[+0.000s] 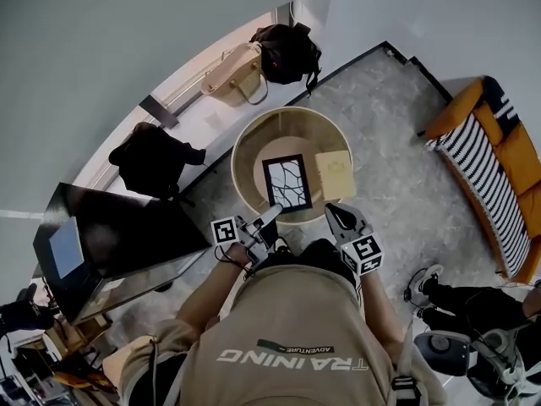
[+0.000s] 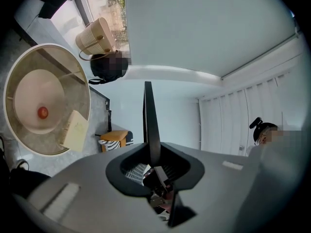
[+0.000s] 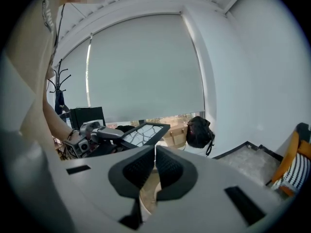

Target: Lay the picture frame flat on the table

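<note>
Picture frame (image 1: 287, 181) sits edge-on, pinched between left gripper (image 1: 273, 212) fingers; right gripper (image 1: 333, 212) fingers closed, seemingly empty.

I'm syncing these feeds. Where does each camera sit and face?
Head view: on the head, steeply down at the round table; torso, arms, left gripper, right gripper show.
Left gripper view: on that gripper, along jaws shut on the picture frame, edge-on.
Right gripper view: on that gripper, jaws together, toward the window blind; a forearm shows.
Shared: all show the frame.
</note>
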Demonstrator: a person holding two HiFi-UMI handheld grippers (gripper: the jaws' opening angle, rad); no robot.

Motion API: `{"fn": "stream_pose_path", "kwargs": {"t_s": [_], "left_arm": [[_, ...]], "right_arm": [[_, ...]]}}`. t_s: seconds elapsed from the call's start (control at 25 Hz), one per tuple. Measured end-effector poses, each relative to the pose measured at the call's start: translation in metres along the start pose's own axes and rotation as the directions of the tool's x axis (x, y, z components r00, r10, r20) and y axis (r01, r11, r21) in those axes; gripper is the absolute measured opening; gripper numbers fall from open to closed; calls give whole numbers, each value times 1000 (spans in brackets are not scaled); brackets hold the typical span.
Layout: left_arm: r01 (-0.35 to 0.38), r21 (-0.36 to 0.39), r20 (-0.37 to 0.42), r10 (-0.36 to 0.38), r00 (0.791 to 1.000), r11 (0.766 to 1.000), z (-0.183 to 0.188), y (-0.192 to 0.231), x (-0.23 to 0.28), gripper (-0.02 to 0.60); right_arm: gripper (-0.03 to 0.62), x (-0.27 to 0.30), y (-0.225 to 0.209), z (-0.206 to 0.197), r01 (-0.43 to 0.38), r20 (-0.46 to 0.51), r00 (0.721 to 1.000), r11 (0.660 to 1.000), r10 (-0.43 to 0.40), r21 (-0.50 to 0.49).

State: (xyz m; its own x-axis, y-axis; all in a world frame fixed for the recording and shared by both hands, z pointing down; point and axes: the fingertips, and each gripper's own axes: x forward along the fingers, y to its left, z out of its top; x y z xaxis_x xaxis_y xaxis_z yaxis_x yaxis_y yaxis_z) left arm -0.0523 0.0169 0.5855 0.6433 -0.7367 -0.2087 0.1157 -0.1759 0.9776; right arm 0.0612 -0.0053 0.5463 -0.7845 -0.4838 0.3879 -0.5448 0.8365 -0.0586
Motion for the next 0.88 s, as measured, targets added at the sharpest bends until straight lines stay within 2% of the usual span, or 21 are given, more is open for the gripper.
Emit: {"fn": "stream_pose_path", "kwargs": {"t_s": [0.44,0.64,0.88], "left_arm": [[-29,-18,-4,29,1000,999,11,8,24,74],[-68,-30,2,68,998,997,20,14,18,74],[-106,-35,2,106,994,994,18,11,18,74]], "right_arm": [[8,24,-33,-10,-8,-11,1000,998,9,55],[8,40,-31,-9,-38,-48,998,999,39,24],[8,49,-29,-4,-53,-32,998,999,53,-8]]}}
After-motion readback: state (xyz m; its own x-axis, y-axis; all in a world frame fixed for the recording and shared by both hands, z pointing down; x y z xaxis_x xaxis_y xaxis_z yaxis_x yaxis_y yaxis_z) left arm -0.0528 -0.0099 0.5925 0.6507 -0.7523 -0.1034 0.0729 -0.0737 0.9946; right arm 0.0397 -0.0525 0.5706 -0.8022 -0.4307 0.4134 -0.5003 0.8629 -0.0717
